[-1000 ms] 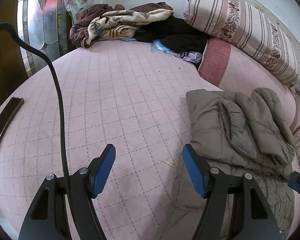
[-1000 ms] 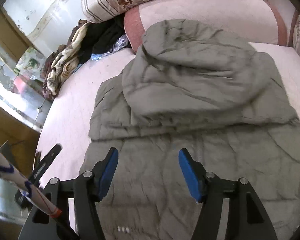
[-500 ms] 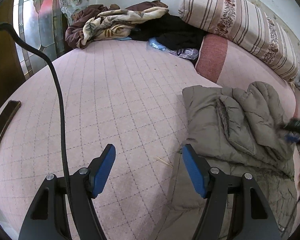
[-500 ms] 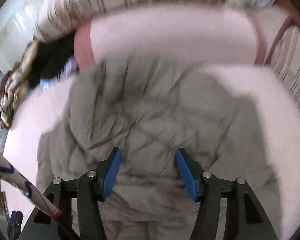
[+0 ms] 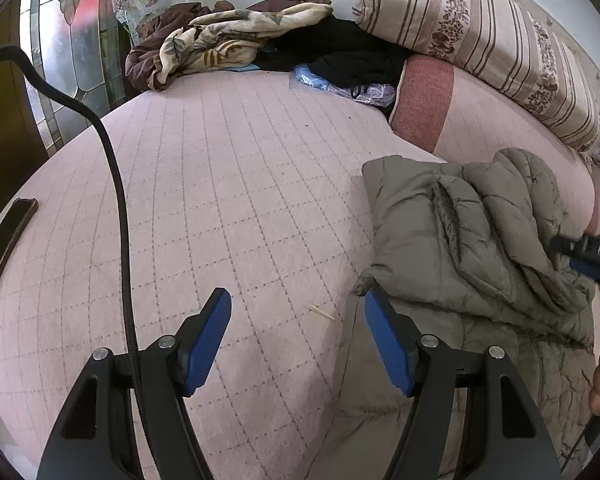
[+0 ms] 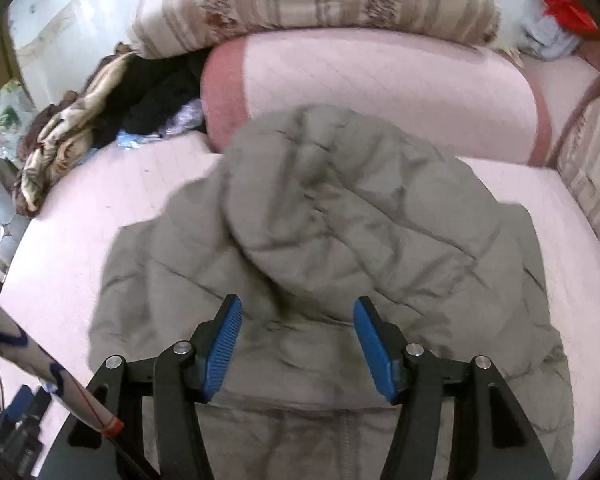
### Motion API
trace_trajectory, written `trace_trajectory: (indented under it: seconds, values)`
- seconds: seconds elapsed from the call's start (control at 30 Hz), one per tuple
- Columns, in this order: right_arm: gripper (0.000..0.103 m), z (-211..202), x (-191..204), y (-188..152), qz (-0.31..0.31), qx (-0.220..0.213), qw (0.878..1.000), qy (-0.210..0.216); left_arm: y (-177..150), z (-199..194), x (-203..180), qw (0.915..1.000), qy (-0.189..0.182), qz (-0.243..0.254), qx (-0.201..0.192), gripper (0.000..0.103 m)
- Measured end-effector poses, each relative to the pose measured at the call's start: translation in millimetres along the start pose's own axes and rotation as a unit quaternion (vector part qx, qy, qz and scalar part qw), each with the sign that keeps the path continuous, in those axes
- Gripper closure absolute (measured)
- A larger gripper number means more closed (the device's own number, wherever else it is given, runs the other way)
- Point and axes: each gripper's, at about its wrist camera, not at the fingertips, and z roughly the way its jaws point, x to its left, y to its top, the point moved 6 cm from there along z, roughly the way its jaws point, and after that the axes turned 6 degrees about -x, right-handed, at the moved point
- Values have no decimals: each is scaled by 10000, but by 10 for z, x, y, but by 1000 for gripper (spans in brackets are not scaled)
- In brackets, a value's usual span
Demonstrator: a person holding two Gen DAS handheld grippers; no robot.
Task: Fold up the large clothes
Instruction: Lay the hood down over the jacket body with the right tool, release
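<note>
A pink quilted bed (image 5: 228,184) fills both views. On it the olive puffer jacket (image 6: 340,240) lies partly folded, its hood turned down over the body: centre of the right wrist view, right side of the left wrist view. A striped bolster (image 5: 480,40) sits along the upper right above a pink pillow (image 6: 380,92), with a heap of clothes (image 5: 228,44) at upper centre. The left tongs (image 5: 298,336) stand open over bare bed beside the jacket's edge, a black cable (image 5: 116,184) crossing the left. The right tongs (image 6: 298,344) gape over the jacket below the hood, gripping nothing; their jaws have just closed slightly. A phone (image 5: 6,244) lies far left. No writing is legible.
</note>
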Motion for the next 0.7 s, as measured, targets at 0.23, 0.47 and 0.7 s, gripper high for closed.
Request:
trace_trajectory:
  seconds: [0.23,0.47,0.7]
  values:
    - [39,652,215,-281,-54,792,9968,-98,-19,-2,-32,9999,54,101,17,35]
    - [39,25,113,-3,-71,42,9995,305,-3,11,-7,10000,24,62,65,34]
    - [31,375,-385,-461,287,555,9980,-65,-12,45,-37,9998,16,152,108,34]
